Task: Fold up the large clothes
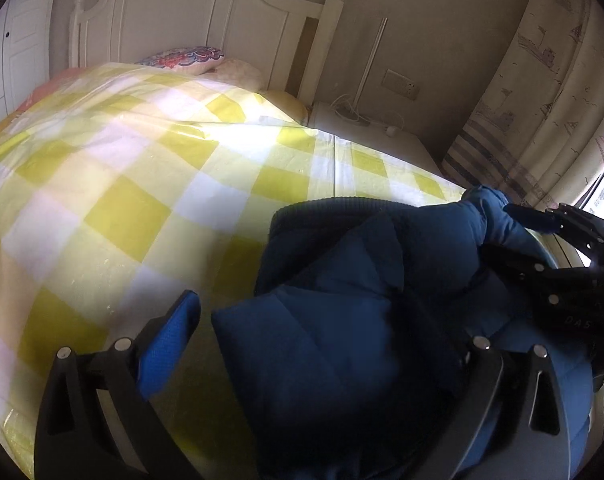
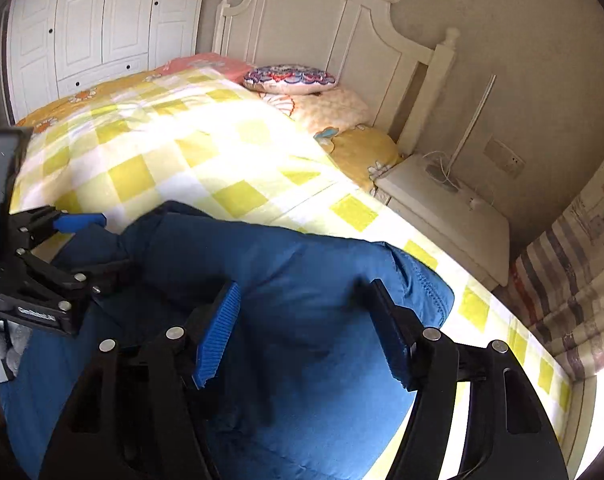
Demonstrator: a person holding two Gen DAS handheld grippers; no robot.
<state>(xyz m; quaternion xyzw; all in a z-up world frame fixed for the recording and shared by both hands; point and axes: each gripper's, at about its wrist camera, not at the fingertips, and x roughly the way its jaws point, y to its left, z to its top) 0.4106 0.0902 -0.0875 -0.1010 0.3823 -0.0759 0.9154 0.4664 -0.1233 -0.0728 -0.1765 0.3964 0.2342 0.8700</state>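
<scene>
Blue padded jacket [image 2: 302, 300] lies bunched on the near right part of the bed [image 1: 121, 208], on the yellow-and-white check cover [image 2: 189, 160]. Its ribbed dark collar edge [image 1: 342, 204] faces the far side, toward the headboard [image 2: 322, 24].

Left claw [image 1: 326, 340]: released, jaws spread wide. Its left blue pad [image 1: 169, 344] is over bare cover, clear of the cloth. The right finger is mostly hidden in dark fabric at the near edge of the left wrist view, so contact there can't be read. The jacket's near left corner sits between the 2 fingers, not pinched.

Right claw [image 2: 302, 332]: jaws partly apart, both ribbed blue pads [image 2: 217, 336] over the jacket's upper surface. No fold of cloth shows between them, reads as released and hovering. In the left wrist view the right claw sits at the jacket's far right end, next to a bunched lighter-blue sleeve end [image 1: 490, 216]; whether it touches is unclear.

Background: 3 pillows [image 2: 289, 80] stacked at the headboard, white nightstand [image 2: 450, 208] to the right of the bed with a white cable [image 2: 446, 168] on it, white wardrobe [image 2: 93, 20] far left, patterned curtain [image 2: 574, 288] at the right.
</scene>
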